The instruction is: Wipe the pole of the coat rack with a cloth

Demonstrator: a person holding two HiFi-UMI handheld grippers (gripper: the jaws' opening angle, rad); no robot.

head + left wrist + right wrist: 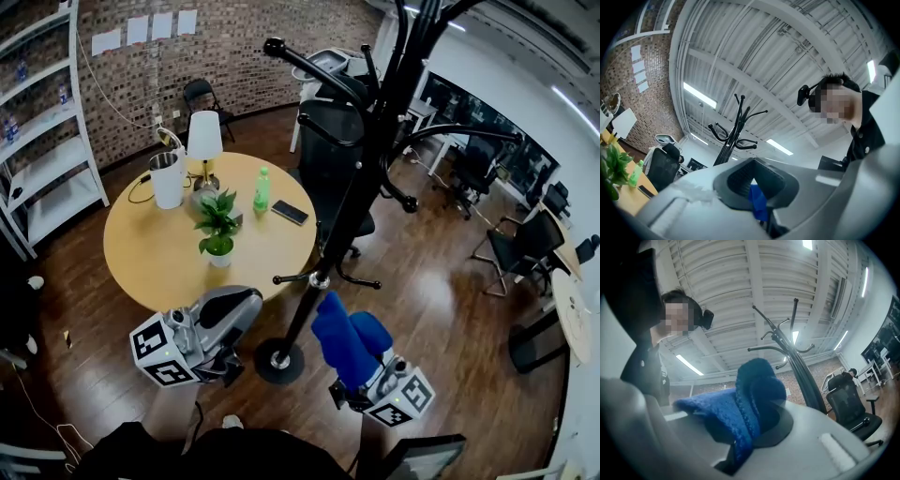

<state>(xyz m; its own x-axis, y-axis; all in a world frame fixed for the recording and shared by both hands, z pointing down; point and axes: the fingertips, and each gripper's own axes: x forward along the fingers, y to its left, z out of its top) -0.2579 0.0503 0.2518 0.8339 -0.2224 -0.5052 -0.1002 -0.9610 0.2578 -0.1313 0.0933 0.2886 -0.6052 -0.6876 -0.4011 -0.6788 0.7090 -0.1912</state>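
Right gripper view shows my right gripper (pixel 757 432) with its jaws clamped on the thick blue knitted cloth (pixel 740 404). The cloth is bunched above them, I think so that a soft pad meets the tall black metal coat rack pole (pixel 806 380) standing near. My left gripper (pixel 757 190) has its jaws closed together on nothing, probably kept free to steady the rack.

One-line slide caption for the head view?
Right gripper holds a blue cloth beside the coat rack pole; left gripper near the table.
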